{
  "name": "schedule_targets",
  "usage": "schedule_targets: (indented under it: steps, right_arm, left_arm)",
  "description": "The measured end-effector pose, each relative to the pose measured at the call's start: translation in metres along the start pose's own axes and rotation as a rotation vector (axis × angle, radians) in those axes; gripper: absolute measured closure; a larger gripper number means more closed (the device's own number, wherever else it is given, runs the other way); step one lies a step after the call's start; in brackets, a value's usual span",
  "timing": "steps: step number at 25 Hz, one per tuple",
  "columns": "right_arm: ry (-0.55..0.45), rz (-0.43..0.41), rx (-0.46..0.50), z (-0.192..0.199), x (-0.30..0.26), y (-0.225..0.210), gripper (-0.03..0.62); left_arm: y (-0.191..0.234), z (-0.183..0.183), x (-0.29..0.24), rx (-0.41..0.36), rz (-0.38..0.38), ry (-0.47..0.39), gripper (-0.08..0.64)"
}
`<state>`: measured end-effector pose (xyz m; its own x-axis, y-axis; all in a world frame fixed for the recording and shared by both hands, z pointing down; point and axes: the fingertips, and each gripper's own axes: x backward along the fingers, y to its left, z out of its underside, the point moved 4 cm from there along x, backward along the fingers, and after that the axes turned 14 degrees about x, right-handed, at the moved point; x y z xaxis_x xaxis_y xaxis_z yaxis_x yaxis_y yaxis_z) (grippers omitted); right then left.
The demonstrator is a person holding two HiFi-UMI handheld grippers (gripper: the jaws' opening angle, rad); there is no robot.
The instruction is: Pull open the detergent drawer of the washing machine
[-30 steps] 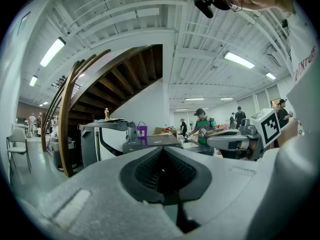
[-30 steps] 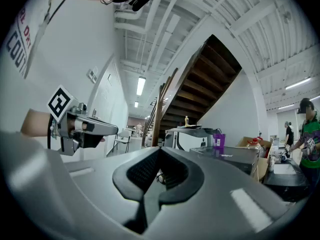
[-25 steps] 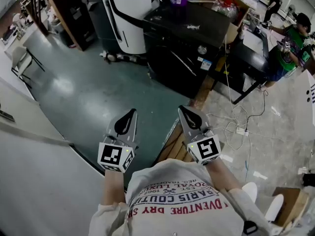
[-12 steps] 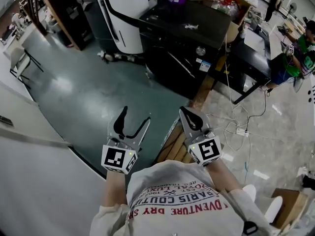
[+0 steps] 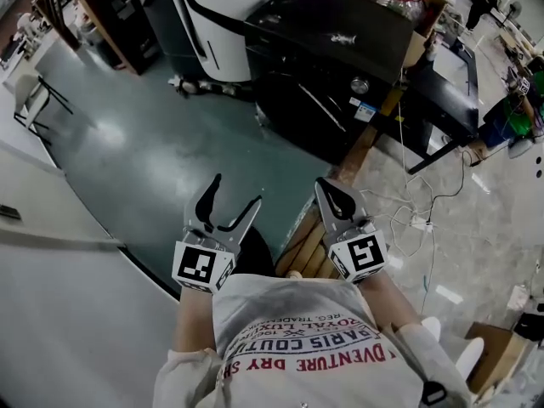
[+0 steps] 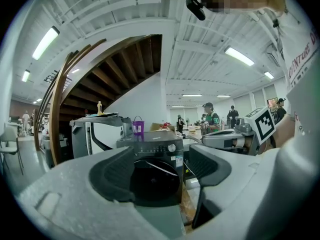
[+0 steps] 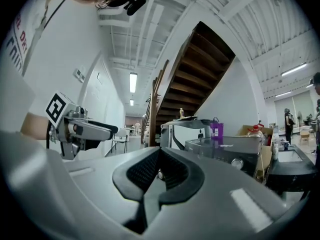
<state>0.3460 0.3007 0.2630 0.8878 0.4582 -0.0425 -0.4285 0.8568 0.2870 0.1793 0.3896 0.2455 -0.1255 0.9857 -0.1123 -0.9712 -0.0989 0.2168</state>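
Nearest the camera, the person's left gripper (image 5: 237, 189), grey plastic with a black-and-white marker cube, has just been spreading its jaws, which stand wide apart with nothing between them. At its three o'clock, the matching right gripper (image 5: 325, 185) has its jaws pressed together, empty. Across the dull green floor (image 5: 170, 151), towards one o'clock, stands the black front-loading washing machine (image 5: 327, 92), well apart from both grippers. Its detergent drawer (image 6: 145, 150), at nine o'clock of the round silver knob (image 6: 171, 147), looks flush and shut. The task seems barely begun: the approach, the grip and the pull all remain.
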Motion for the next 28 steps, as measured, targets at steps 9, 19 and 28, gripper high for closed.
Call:
schedule_targets:
  steps: [9,19,28]
  right_arm:
    - [0.069,0.086,0.013,0.017,-0.125,-0.015,0.592]
    - [0.179,0.292,0.01,-0.007,-0.307,-0.042,0.591]
    - [0.237,0.405,-0.007,-0.034,-0.374,-0.083,0.592]
  left_arm:
    - [0.128,-0.026,-0.079,0.041,0.088,-0.002,0.215]
    - [0.295,-0.089,-0.191,0.104,0.308,0.077,0.216]
    - [0.355,-0.129,-0.262,0.242,0.404,0.16,0.216]
